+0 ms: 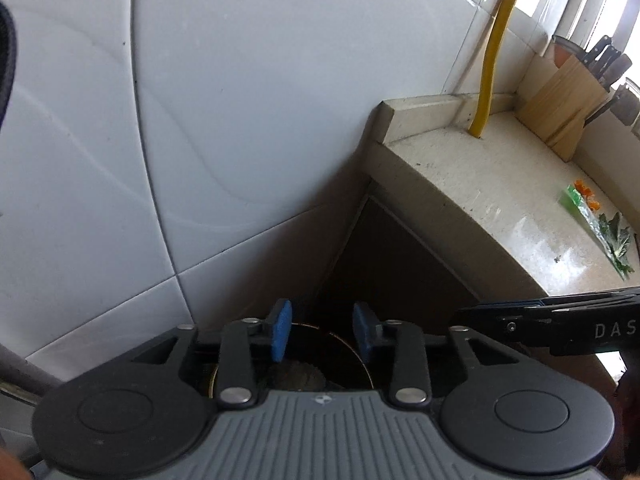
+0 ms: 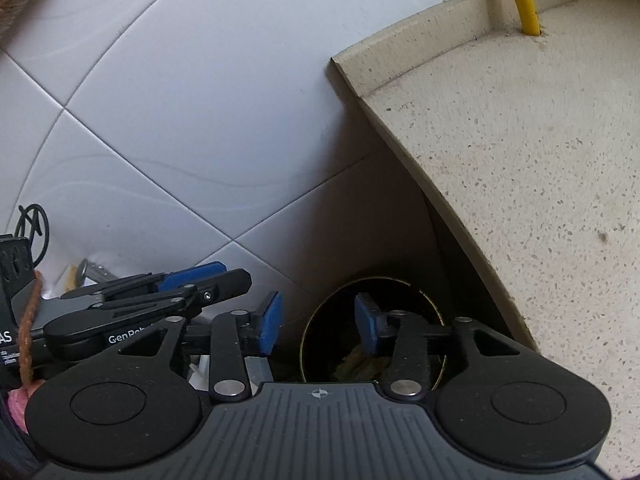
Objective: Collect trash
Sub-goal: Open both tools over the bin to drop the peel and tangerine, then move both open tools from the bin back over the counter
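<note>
A dark round trash bin [image 2: 320, 328] with a thin gold rim stands on the floor in the corner between the tiled wall and the counter; scraps lie inside it. My right gripper [image 2: 319, 326] hangs open above the bin's mouth, nothing between its blue pads. My left gripper [image 1: 322, 334] is open and empty too, over the same bin [image 1: 340, 344]. On the counter lie green leaves [image 1: 616, 244], a green wrapper [image 1: 574, 200] and orange bits [image 1: 586, 192]. The left gripper [image 2: 192, 280] shows at the left of the right wrist view.
A speckled stone counter [image 2: 520, 160] fills the right side, with a raised back edge. A yellow hose [image 1: 496, 48] goes down through the counter. A wooden knife block [image 1: 568, 104] stands at the far end. White wall tiles [image 1: 200, 120] rise behind the bin.
</note>
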Tool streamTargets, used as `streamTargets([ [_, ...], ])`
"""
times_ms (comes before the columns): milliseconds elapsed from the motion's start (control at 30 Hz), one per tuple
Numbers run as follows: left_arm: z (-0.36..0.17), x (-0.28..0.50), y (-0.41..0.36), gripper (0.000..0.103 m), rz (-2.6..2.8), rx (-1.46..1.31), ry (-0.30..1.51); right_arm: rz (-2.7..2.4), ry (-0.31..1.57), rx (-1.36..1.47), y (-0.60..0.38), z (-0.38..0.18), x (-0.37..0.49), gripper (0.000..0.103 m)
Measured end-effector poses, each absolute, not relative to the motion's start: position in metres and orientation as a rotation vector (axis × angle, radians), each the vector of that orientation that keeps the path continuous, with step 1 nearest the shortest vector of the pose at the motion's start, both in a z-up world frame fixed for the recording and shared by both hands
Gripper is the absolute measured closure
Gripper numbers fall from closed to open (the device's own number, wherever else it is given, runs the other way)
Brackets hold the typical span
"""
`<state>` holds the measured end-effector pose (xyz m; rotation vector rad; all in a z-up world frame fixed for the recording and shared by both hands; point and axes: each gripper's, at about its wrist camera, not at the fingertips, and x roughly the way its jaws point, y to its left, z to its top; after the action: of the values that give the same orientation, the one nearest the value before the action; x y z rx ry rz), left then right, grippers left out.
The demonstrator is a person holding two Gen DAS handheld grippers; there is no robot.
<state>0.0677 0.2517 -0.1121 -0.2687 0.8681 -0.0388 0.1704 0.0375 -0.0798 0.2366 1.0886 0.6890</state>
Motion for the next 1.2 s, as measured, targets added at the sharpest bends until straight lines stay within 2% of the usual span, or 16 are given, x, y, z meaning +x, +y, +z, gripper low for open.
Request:
streamTargets([
  [300,-0.113,0.07,0.252,0.056,-0.023,-0.258,0.873,0.686,1.094,0.241,0.037,-0.08,0.171,0.049],
  [833,-0.108,0.067,0.248,0.054,-0.01,-0.216,0.845,0.661,1.055,0.26,0.021,-0.074,0.162,0.042],
  [1200,-0.079,0.068,0.229,0.054,-0.016,-0.132,0.775,0.633,0.975,0.298,-0.016,-0.056,0.16,0.039],
])
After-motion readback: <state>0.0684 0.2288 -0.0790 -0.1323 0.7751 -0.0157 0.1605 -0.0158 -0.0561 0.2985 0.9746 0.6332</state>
